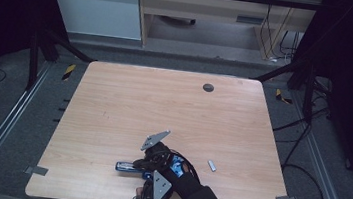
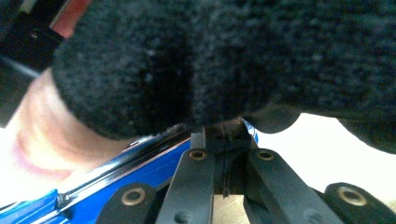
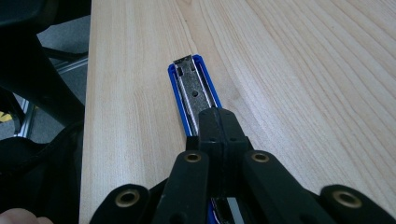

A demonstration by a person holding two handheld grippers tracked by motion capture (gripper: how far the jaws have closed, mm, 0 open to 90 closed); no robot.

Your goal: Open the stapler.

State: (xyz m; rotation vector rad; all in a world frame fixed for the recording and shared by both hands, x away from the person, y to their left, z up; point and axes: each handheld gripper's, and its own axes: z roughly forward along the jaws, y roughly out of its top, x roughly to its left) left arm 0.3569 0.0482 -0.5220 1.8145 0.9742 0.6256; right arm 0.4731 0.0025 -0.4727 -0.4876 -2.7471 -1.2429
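small silver piece (image 1: 212,165), wooden table (image 1: 164,103)

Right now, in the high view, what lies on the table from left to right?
Blue stapler → hands with both grippers, overlapping at its right end → small grey metal piece; the dark round hole sits far back.

Overhead view; two close gripper views.

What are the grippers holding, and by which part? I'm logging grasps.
Both jaw pairs are shut on the blue stapler: the right gripper pinches one end along its metal channel, and the left gripper pinches its blue body.
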